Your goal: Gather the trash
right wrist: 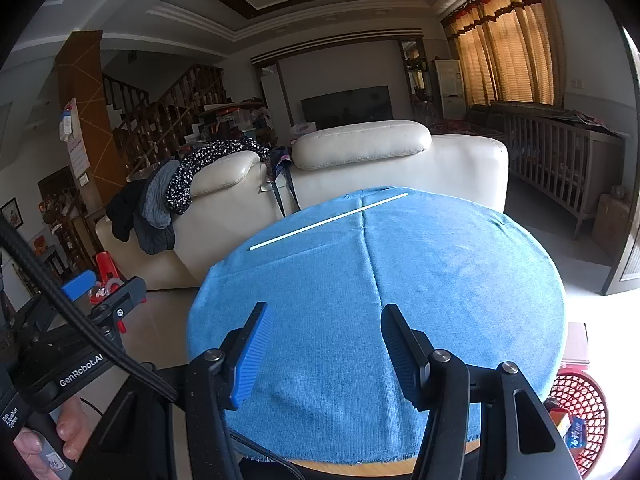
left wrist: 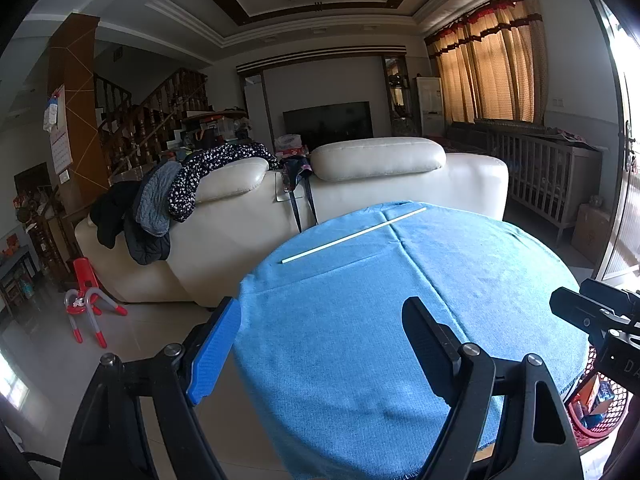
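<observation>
A thin white stick (left wrist: 354,235) (right wrist: 329,221) lies slantwise near the far edge of a round table covered by a blue cloth (left wrist: 460,280) (right wrist: 440,272). My left gripper (left wrist: 322,312) hovers open over the near left part of the cloth with nothing between its fingers. My right gripper (right wrist: 325,314) is also open and empty over the near middle of the cloth. Both are well short of the stick. A red mesh basket (left wrist: 596,412) (right wrist: 580,412) holding packaging sits low at the table's right side.
A cream leather sofa (left wrist: 360,184) (right wrist: 380,164) with clothes draped on it stands just behind the table. A small red chair (left wrist: 86,280) is on the tiled floor at left. A wooden crib (left wrist: 540,176) and a cardboard box (left wrist: 592,228) stand at right.
</observation>
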The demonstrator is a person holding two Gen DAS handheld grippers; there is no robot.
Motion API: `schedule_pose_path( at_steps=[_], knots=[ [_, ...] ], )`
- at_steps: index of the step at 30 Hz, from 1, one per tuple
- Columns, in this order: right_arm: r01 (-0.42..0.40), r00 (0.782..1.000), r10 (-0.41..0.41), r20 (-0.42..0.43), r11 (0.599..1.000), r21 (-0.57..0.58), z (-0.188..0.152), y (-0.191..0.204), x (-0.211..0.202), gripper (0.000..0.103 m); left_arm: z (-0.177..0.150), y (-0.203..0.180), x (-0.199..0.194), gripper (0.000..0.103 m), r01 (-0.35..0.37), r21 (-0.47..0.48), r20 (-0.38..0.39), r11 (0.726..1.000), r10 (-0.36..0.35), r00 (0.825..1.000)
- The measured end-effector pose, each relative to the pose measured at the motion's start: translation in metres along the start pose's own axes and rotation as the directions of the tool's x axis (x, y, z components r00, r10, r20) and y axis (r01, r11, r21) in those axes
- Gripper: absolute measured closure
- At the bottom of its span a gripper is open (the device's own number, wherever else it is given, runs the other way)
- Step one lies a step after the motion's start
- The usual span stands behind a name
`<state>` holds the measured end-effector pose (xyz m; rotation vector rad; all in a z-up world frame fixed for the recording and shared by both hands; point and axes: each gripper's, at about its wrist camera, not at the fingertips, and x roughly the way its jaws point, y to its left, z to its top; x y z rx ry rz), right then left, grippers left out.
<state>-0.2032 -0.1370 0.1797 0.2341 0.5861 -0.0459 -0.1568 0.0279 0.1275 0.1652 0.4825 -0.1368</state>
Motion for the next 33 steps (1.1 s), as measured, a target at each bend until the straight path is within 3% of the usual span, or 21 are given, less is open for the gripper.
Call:
schedule_pose_path(
  at_steps=[18, 29, 33],
  knots=[
    [0.021, 1.0, -0.021, -0.018, 1.0, 0.001, 0.001, -0.007, 0.012, 0.042, 0.005, -0.008, 0.016, 0.02, 0.028, -0.004, -0.026, 1.0, -0.028, 0.999],
    [0.148, 0.983, -0.128, -0.132, 0.976, 0.158, -0.009, -0.094, 0.067, 0.04, -0.009, -0.041, 0.09, 0.02, 0.089, 0.015, -0.162, 0.996, -0.085, 0.983],
    [0.196, 0.97, -0.164, -0.18, 0.964, 0.181, -0.019, -0.13, 0.103, 0.039, -0.021, -0.054, 0.146, 0.02, 0.134, -0.008, -0.284, 0.991, -0.131, 0.95]
  ],
)
